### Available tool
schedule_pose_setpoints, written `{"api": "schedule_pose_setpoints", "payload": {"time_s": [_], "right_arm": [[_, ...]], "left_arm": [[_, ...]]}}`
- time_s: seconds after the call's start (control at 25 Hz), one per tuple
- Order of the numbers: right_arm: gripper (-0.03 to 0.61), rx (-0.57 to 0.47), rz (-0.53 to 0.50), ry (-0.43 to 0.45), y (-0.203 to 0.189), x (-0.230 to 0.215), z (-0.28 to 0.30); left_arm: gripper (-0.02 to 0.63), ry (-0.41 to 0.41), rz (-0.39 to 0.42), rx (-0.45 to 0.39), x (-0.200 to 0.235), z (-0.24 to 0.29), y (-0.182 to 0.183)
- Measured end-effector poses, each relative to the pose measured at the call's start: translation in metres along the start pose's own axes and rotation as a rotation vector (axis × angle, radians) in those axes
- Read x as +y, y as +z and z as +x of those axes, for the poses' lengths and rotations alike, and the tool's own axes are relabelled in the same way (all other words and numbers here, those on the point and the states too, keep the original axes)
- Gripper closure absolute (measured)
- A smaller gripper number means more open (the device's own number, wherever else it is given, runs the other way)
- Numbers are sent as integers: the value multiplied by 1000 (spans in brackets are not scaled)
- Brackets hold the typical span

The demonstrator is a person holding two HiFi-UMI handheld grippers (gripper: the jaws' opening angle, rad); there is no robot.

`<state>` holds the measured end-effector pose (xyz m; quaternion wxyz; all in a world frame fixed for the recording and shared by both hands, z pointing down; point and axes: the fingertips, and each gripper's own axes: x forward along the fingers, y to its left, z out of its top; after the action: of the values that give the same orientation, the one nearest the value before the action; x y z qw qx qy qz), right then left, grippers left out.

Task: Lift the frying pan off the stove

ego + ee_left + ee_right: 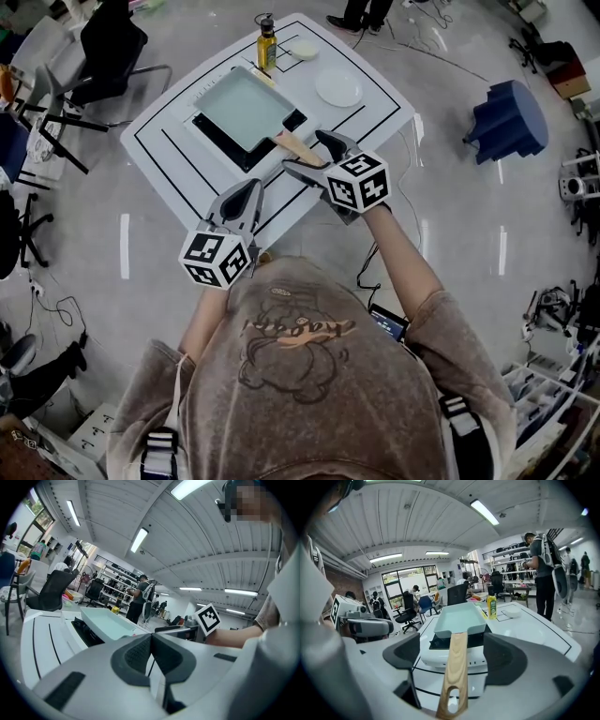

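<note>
A pale green rectangular frying pan (pixel 242 105) sits on a black-topped stove (pixel 214 129) on the white table (pixel 169 155). Its wooden handle (pixel 293 145) points toward me. My right gripper (pixel 310 155) is open, with one jaw on each side of the handle and a gap at both pads. In the right gripper view the handle (pixel 455 667) runs up between the jaws of that gripper (pixel 453 654) to the pan (pixel 459 619) and the stove (pixel 454 653). My left gripper (pixel 249 192) hovers shut at the table's near edge, left of the handle. It (pixel 151 640) holds nothing.
A yellow oil bottle (pixel 267 42), a small white bowl (pixel 304 50) and a white plate (pixel 338 86) stand on the far side of the table. Office chairs (pixel 103 47) are at the left and a blue stool (pixel 509 120) at the right. A person (pixel 543 569) stands beyond the table.
</note>
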<state>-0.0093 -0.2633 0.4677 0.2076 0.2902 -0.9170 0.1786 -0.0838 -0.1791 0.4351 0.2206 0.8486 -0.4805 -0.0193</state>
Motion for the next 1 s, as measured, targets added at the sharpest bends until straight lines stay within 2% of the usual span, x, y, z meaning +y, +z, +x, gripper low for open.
{"api": "schedule_pose_setpoints", "payload": {"time_s": [0.32, 1.0], "right_arm": [[235, 157, -5, 23, -18, 0, 20], [430, 345, 5, -16, -40, -15, 30]], "left_arm": [[607, -5, 1, -4, -3, 1, 1], [607, -57, -6, 29, -10, 9, -6]]}}
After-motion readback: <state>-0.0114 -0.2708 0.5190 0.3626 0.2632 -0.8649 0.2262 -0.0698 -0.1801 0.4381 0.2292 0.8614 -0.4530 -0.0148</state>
